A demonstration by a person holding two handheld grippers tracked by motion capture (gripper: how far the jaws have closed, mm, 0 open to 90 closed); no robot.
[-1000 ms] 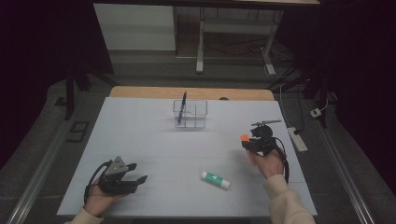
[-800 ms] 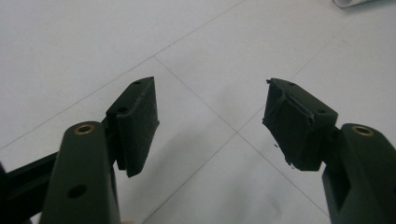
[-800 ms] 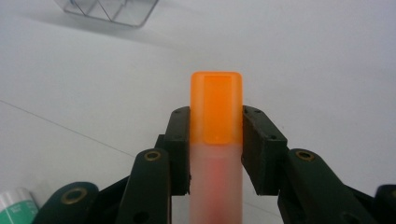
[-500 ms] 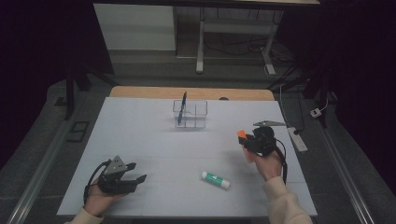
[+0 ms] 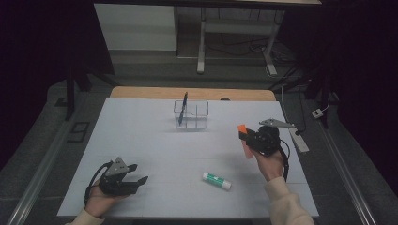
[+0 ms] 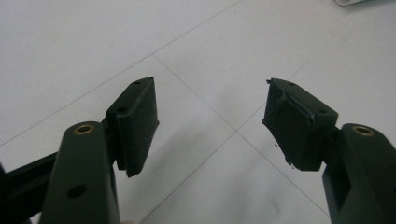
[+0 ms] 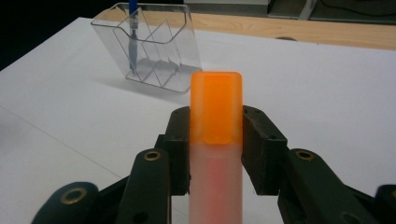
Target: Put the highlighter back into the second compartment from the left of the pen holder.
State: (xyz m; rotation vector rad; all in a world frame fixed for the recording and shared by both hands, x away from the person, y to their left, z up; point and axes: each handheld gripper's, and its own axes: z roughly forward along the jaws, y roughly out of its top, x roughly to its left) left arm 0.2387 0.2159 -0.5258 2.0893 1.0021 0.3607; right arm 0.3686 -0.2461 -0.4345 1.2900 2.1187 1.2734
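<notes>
My right gripper (image 5: pixel 248 138) is shut on an orange highlighter (image 7: pixel 215 122), its orange cap (image 5: pixel 242 130) pointing up and away, held above the table's right side. The jaws clamp the marker just below the cap in the right gripper view (image 7: pixel 215 140). A clear plastic organiser (image 5: pixel 191 115) with a blue pen (image 5: pixel 182 107) standing in its left compartment sits at the table's far middle, ahead and to the left of that gripper (image 7: pixel 147 44). My left gripper (image 5: pixel 137 173) rests near the front left, jaws open with nothing between them (image 6: pixel 210 126).
A white glue stick with a green label (image 5: pixel 216 180) lies on the white table (image 5: pixel 155 150) near the front, left of the right forearm. A power strip (image 5: pixel 298 139) lies off the table's right edge. A wooden strip (image 5: pixel 192 93) runs along the far edge.
The right gripper with the highlighter has drifted slightly leftward and forward. The left gripper has stayed put.
</notes>
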